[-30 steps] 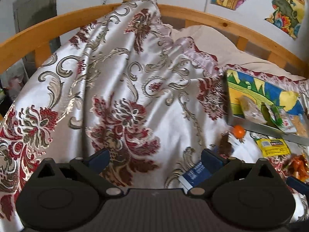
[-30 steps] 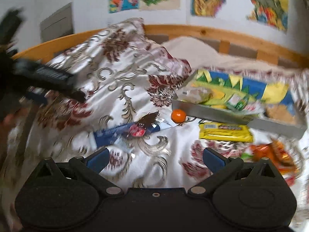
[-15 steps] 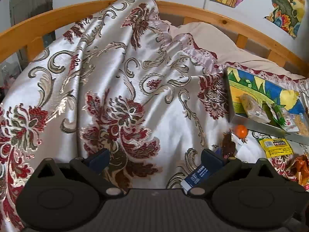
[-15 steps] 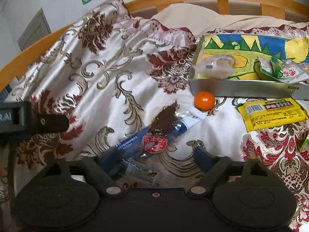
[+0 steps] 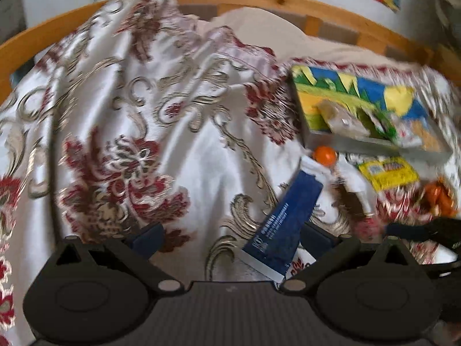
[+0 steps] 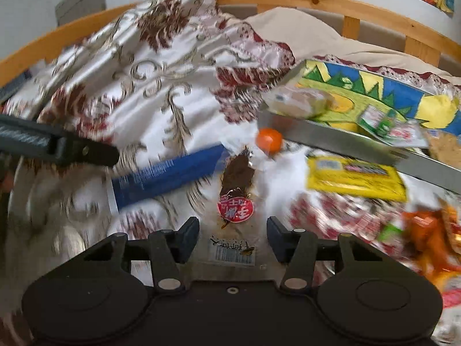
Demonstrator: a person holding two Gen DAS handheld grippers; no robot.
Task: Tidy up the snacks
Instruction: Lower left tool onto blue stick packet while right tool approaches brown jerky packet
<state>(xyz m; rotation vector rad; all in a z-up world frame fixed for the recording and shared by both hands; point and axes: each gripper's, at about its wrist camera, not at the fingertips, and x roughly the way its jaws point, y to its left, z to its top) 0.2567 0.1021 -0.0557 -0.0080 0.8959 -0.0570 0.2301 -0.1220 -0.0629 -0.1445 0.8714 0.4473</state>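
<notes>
On the flowered bedspread lies a dark blue packet (image 5: 288,216) (image 6: 170,176). Its near end rests just inside the right finger of my left gripper (image 5: 232,236), which is open and touches nothing I can make out. A clear packet with a brown snack and a red label (image 6: 236,190) lies between the jaws of my right gripper (image 6: 233,238). Those jaws are closing, with gaps still showing on both sides of the packet. A grey tray (image 5: 360,144) (image 6: 345,141) with a painted floor holds several snack packs.
An orange ball (image 5: 324,155) (image 6: 269,139) sits against the tray's front wall. A yellow packet (image 5: 386,173) (image 6: 354,177) and an orange snack bag (image 5: 438,199) (image 6: 432,236) lie to the right. A wooden bed rail (image 6: 317,0) curves behind, and the quilt bulges at the left.
The right gripper's jaws have narrowed and come down over the brown-snack packet. The left gripper has swung towards the blue packet, and more of that packet now shows between its fingers.
</notes>
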